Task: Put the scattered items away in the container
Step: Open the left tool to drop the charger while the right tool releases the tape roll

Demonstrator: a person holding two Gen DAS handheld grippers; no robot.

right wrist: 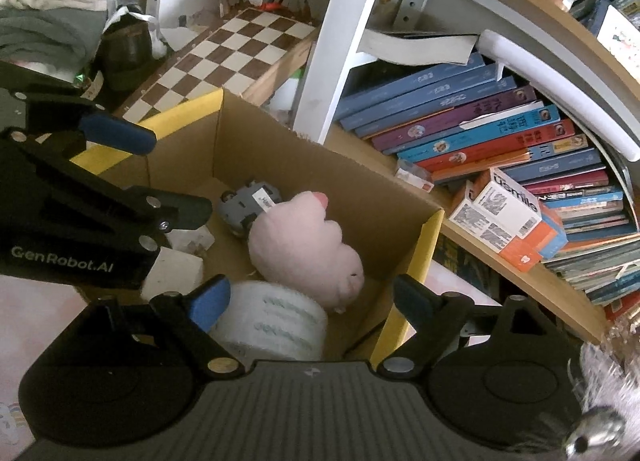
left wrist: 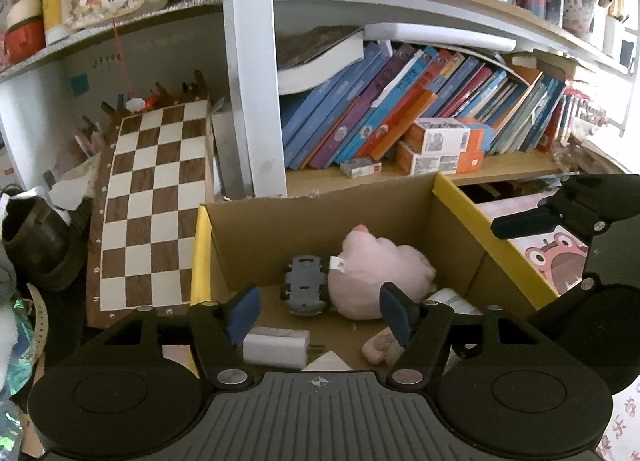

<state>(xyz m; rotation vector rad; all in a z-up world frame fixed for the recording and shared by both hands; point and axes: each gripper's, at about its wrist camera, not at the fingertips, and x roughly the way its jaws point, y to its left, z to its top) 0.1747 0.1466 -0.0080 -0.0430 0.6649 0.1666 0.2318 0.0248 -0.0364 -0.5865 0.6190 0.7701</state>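
Left wrist view — we see both grippers, left gripper and right gripper, spread and empty above the cardboard box, pink plush toy inside.

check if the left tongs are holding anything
No, the left tongs stand open and empty above the box, over the plush.

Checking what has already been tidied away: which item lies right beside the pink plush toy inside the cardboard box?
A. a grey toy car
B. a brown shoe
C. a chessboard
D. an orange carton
A: the grey toy car lies on the floor of the cardboard box, right against the pink plush toy; the right wrist view shows the same pair together.
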